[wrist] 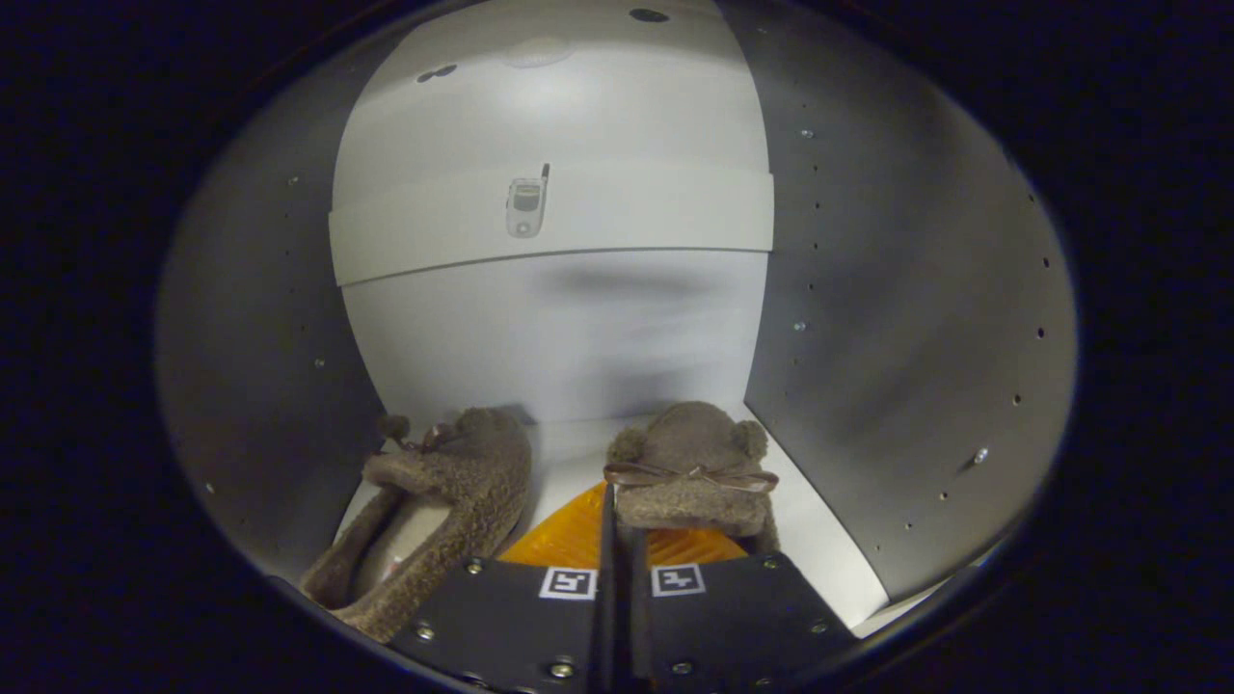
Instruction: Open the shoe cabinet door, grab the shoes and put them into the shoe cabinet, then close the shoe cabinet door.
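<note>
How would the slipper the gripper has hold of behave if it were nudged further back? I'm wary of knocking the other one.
The slipper looks plush and soft, so it would probably squash rather than slide stiffly. It seems light. The gripper is closed on its edge, and the other slipper lies apart, beside it.

No readable text anywhere; the shelf (549,226) carries just a small phone pictogram (525,204).

- Household storage: the inside of a white panelled shoe cabinet (868,289), its side walls drilled with rows of shelf-pin holes.
- Two brown fuzzy slippers (453,492) on its floor.
</note>
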### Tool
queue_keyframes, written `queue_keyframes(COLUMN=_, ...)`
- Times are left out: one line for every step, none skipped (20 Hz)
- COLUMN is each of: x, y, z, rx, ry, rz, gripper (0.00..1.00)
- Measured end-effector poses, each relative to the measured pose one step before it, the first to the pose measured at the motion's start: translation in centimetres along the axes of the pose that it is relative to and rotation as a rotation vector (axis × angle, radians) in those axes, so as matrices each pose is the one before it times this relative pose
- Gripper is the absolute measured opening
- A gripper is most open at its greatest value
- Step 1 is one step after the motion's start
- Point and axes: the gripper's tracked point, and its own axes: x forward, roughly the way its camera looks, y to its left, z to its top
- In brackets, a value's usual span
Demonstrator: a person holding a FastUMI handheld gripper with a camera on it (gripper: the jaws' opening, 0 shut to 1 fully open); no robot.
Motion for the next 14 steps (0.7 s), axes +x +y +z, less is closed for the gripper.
queue_keyframes(x=0.027, y=0.056, z=0.015, rx=0.00743, ry=0.00433, rz=0.00272, gripper=0.07)
queue_keyframes(x=-0.14, y=0.08, z=-0.008, rx=0.0055, ry=0.00332, rz=0.00216, gripper=0.07)
queue_keyframes(x=-0.039, y=0.093, z=-0.029, rx=0.00397, ry=0.00305, rz=0.00338, gripper=0.07)
queue_keyframes(x=-0.065, y=0.107, z=0.033, rx=0.00187, ry=0.00167, rz=-0.00186, gripper=0.07)
queue_keyframes(x=-0.335, y=-0.107, z=-0.114, rx=0.0007, ry=0.00529, rz=-0.00367, gripper=0.17)
queue_keyframes(x=-0.325, y=0.075, z=0.007, rx=0.00027, ry=0.00364, rz=0.0018, gripper=0.17)
queue_keyframes(x=-0.26, y=0.1, z=0.023, rx=0.00021, ry=0.00071, rz=0.00191, gripper=0.18)
queue_keyframes(x=-0.381, y=-0.036, z=-0.04, rx=-0.00259, ry=0.00251, rz=-0.00026, gripper=0.25)
queue_keyframes(x=-0.419, y=-0.073, z=-0.021, rx=-0.00426, ry=0.00266, rz=-0.00093, gripper=0.27)
queue_keyframes(x=-0.539, y=-0.041, z=-0.025, rx=-0.00656, ry=-0.00099, rz=-0.00251, gripper=0.27)
queue_keyframes(x=-0.496, y=0.034, z=0.068, rx=-0.00767, ry=-0.00292, rz=-0.00094, gripper=0.27)
queue_keyframes(x=-0.572, y=0.018, z=0.044, rx=-0.00833, ry=-0.00397, rz=-0.00081, gripper=0.27)
queue_keyframes(x=-0.534, y=0.074, z=0.01, rx=-0.00641, ry=-0.00389, rz=0.00144, gripper=0.27)
queue_keyframes(x=-0.64, y=0.024, z=0.019, rx=-0.00352, ry=-0.00518, rz=0.00192, gripper=0.27)
